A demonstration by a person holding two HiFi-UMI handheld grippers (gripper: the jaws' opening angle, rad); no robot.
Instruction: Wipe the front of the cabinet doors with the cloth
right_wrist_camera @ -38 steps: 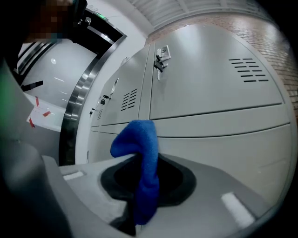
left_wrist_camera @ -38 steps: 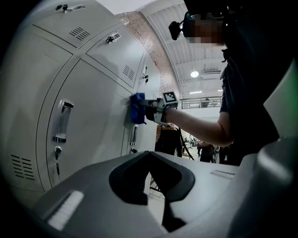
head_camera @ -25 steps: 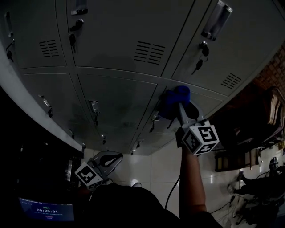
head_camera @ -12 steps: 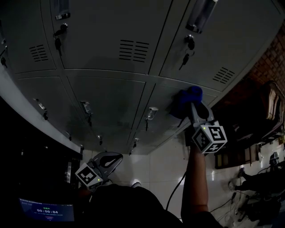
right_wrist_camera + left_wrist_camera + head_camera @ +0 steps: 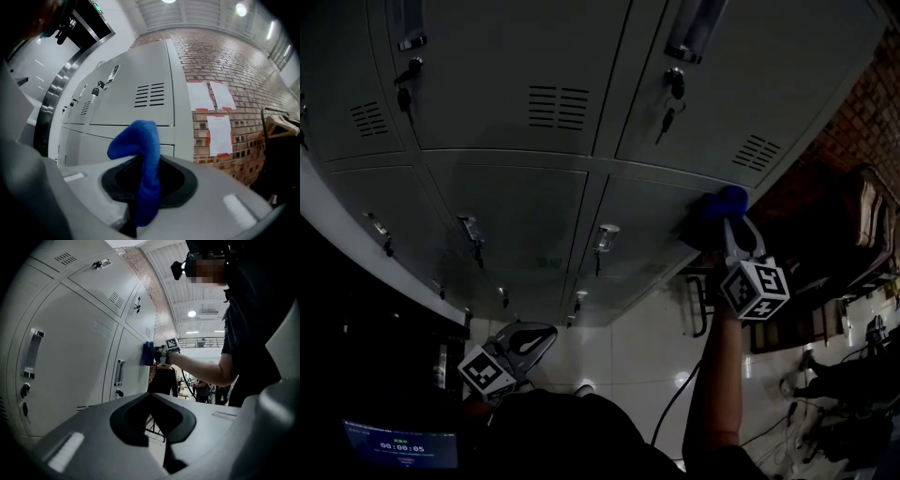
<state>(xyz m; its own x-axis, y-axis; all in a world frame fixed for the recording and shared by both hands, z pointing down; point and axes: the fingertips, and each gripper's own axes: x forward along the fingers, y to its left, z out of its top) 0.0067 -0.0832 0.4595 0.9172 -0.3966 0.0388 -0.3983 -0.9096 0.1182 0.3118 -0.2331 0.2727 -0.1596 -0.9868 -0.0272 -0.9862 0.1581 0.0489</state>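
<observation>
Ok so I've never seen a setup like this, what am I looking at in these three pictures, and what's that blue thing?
No robot here: a person holds a pair of tongs in each hand. The dark picture comes from a camera on the person's head, looking down at grey cabinet doors. The other two come from cameras riding on the tongs. The right tongs are shut on a blue cloth and press it against a door near the brick wall. The left tongs hang low, shut and empty; their camera shows the outstretched arm and cloth from the side. The marker cubes belong to the tongs.
</observation>
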